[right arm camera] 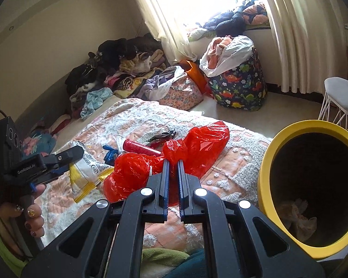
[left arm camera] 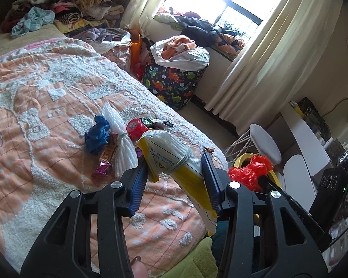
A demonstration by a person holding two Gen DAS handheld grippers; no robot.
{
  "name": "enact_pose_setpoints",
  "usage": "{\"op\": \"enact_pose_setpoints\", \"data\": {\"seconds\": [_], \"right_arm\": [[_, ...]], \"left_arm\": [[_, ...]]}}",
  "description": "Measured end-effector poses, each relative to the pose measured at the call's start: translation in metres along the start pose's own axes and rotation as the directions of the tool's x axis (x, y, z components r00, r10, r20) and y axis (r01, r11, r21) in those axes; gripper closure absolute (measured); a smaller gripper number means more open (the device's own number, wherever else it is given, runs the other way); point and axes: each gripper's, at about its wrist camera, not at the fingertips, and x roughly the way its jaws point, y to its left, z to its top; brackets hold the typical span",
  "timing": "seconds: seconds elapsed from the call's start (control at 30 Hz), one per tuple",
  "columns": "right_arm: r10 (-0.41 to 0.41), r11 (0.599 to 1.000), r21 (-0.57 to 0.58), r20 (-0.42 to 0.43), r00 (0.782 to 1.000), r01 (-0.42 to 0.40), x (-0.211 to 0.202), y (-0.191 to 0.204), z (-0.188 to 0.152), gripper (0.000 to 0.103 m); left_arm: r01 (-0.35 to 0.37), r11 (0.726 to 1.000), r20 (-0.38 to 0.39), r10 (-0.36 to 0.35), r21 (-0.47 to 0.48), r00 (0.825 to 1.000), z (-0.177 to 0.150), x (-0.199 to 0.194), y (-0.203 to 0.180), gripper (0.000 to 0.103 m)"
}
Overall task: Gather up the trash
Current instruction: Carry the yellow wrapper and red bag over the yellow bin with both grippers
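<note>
The right gripper point(right arm camera: 171, 169) is pinched shut on a red plastic bag point(right arm camera: 197, 143), and the yellow bin point(right arm camera: 265, 176) stands open just to its right (some trash already inside). The left gripper point(left arm camera: 174, 169), half open, holds a yellow and white packet point(left arm camera: 171, 157) above the bed point(left arm camera: 46, 115), farther from the bin.

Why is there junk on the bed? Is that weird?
Yes. Wrappers, a blue scrap and a red tube lie scattered on the blanket, not in the yellow bin beside the bed.

Black grippers are fitted with blue-lined jaws and silver screws; the left gripper point(right arm camera: 66, 162) is marked "GenRobot.AI"
</note>
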Motion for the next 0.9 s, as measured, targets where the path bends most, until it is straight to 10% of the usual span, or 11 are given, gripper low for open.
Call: {"op": "enact_pose_setpoints", "data": {"seconds": [0.9], "right_arm": [[-0.076,0.994,0.091,0.096,0.992,0.067,-0.032,-0.045,0.019,0.096]], "left_arm": [[0.049,0.992,-0.022,-0.047,0.119,0.999,-0.005,0.017,-0.063,0.065]]}}
